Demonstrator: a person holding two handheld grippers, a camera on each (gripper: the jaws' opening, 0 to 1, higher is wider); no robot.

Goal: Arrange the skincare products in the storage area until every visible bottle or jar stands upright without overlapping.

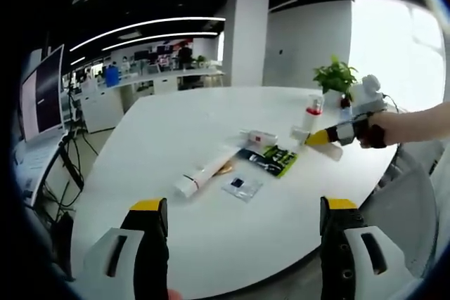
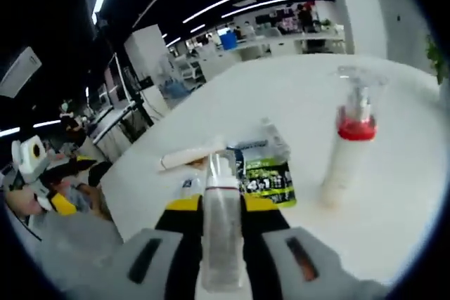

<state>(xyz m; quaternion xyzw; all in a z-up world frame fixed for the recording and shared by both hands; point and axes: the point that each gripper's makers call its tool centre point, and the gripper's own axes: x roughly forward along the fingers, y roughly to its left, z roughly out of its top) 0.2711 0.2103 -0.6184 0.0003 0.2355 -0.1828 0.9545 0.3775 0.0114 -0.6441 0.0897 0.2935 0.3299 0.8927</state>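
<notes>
My right gripper [image 2: 223, 205] is shut on a slim clear bottle with a white cap [image 2: 223, 237], which lies lengthwise between its jaws. In the left gripper view the right gripper [image 1: 320, 138] hovers low over the white table [image 1: 211, 244] with that bottle [image 1: 301, 133], just in front of an upright pump bottle with a red collar [image 1: 313, 112] [image 2: 349, 142]. A long white tube [image 1: 204, 173] [image 2: 190, 154] lies flat, and a small white bottle [image 1: 256, 137] lies on its side. My left gripper [image 1: 245, 205] stands open near the table's front edge, nothing between its jaws.
A green and black packet [image 1: 271, 159] [image 2: 267, 173] and a small clear sachet [image 1: 242, 186] lie flat mid-table. A potted plant [image 1: 336, 75] stands at the far right. A monitor [image 1: 42, 93] is off to the left, with office desks beyond.
</notes>
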